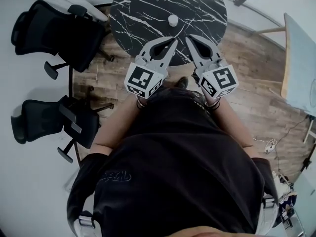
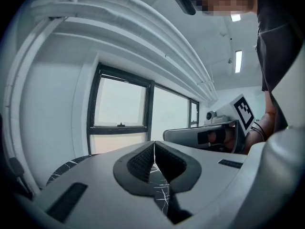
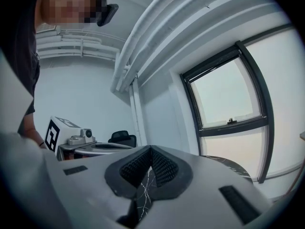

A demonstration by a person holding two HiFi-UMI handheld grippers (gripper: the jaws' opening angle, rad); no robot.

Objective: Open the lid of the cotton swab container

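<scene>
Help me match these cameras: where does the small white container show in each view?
Head view: small white container, top centre, on the round table.
Left gripper view: not in it.
Right gripper view: not in it.
Shared landmark: the table, its black veined top low centre in both gripper views.

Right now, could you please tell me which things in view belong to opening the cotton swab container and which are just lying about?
For the job: cotton swab container on the marble table; left gripper and right gripper, jaws shut, empty.
Just about: two office chairs; pale side table; power strip.
</scene>
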